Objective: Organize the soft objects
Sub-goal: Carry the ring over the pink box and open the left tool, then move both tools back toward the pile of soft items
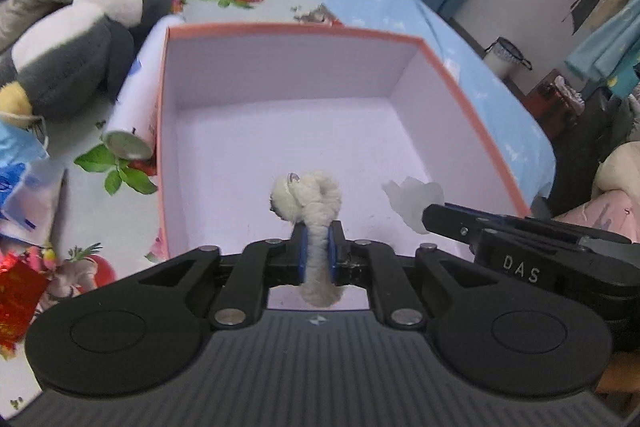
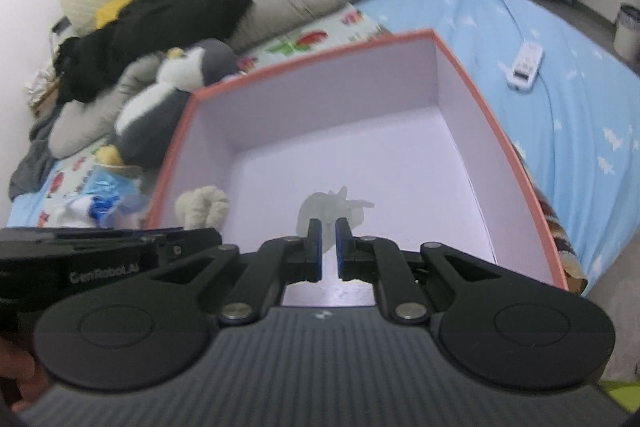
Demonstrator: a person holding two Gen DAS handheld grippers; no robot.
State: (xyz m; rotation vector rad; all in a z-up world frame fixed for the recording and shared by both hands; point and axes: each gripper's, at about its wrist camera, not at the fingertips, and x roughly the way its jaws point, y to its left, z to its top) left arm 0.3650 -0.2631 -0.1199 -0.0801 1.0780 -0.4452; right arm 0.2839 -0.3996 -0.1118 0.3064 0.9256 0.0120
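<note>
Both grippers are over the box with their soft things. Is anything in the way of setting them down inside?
Nothing visible. The box floor is bare below the cream rope toy in the left gripper and the translucent white piece in the right gripper.

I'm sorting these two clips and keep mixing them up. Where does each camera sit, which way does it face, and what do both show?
Left wrist: sits on the left gripper, looks down into the pink box; its fingers pinch a cream rope toy; the right gripper enters at right.
Right wrist: sits on the right gripper, looks into the same box; its fingers hold a white toy; the left gripper shows at left.
Shared: box, both toys, stuffed penguin, bed.
</note>
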